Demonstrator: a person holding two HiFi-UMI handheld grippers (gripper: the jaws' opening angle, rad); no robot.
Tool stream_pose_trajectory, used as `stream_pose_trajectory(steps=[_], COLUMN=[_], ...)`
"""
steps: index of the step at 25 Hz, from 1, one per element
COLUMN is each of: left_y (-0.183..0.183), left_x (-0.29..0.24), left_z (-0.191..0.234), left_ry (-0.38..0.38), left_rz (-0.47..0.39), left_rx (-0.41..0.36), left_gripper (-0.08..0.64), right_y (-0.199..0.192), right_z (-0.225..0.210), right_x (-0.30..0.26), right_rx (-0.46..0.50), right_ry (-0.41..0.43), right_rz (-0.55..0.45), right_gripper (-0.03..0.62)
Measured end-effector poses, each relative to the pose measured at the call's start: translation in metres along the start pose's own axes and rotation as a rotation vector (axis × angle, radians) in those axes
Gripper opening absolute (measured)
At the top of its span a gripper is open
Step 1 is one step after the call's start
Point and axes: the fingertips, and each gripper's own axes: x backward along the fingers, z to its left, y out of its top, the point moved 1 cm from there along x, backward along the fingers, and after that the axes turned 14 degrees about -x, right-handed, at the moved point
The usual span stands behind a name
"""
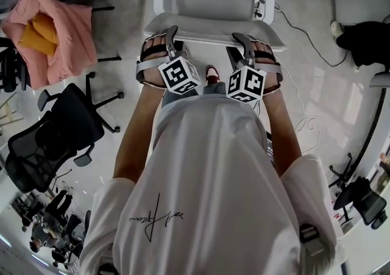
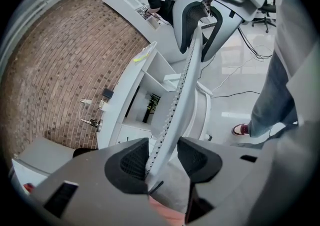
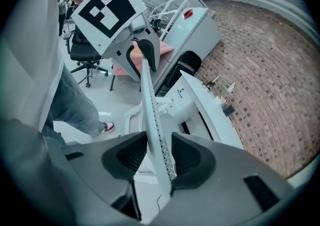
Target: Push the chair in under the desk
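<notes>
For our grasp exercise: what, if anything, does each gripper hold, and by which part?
Nothing is gripped: left gripper and right gripper straddle the top edge of the chair backrest, jaws apart.

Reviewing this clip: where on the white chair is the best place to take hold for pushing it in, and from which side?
The backrest's top edge, from behind and above. It is a thin upright panel that slips between jaws; the left gripper and right gripper straddle it, spaced apart, so a push should stay straight.
</notes>
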Motion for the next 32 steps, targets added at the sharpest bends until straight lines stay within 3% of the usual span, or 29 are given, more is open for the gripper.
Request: stream_pose_trajectory(steps=[21, 32], left_y=[0.002, 0.002], left_x=[-0.008, -0.005], left_z=[0.012, 0.009], left_ry=[0.025, 0.050], left_rz=[0.001, -0.024], left_rx=[-0.012, -0.001], left_gripper=[0.179, 0.179], right_y=[0.002, -0.002], right_z=[-0.013, -0.009], right_x=[-0.009, -0.013], right_rx=[0.010, 0.093], right_ry=[-0.018, -0.064], right_rz=[0.017, 0.044], right_gripper=[0.178, 0.172])
